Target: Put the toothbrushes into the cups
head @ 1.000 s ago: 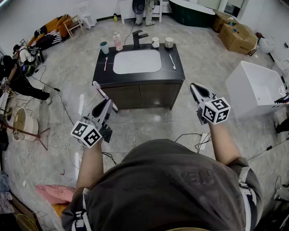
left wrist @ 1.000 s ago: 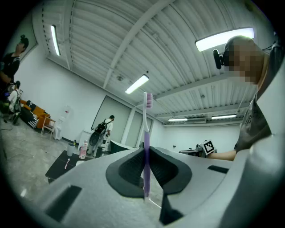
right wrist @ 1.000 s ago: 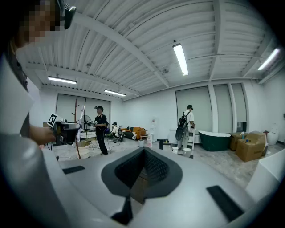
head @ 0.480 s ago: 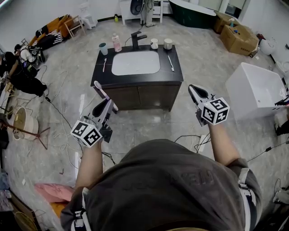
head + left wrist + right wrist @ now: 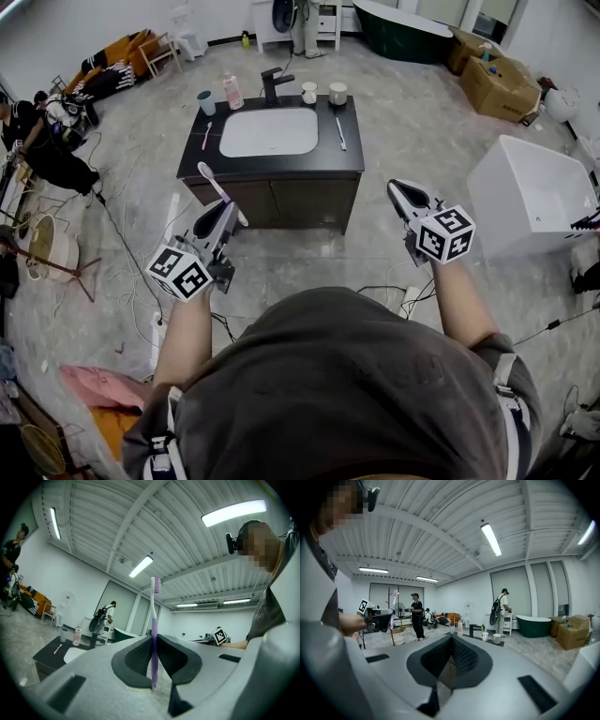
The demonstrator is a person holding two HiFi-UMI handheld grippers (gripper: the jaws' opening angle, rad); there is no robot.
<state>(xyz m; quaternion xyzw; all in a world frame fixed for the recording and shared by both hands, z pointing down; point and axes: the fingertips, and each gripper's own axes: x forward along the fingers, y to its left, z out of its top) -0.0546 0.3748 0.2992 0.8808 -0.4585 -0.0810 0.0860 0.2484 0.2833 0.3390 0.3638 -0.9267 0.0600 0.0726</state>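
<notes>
A black vanity top with a white sink stands ahead of me. On it are a teal cup, two white cups, a pink toothbrush lying at the left and another toothbrush lying at the right. My left gripper is shut on a purple-handled toothbrush, held in the air short of the vanity's front. My right gripper hangs shut and empty at the vanity's right front corner. The white cups show far off in the right gripper view.
A pink bottle and a black faucet stand behind the sink. A white tub is at the right, with cardboard boxes beyond it. Cables trail on the floor. People stand at the far left.
The vanity has slid left in the head view. Both grippers keep their places in that view, and the toothbrush stays in the left grip.
</notes>
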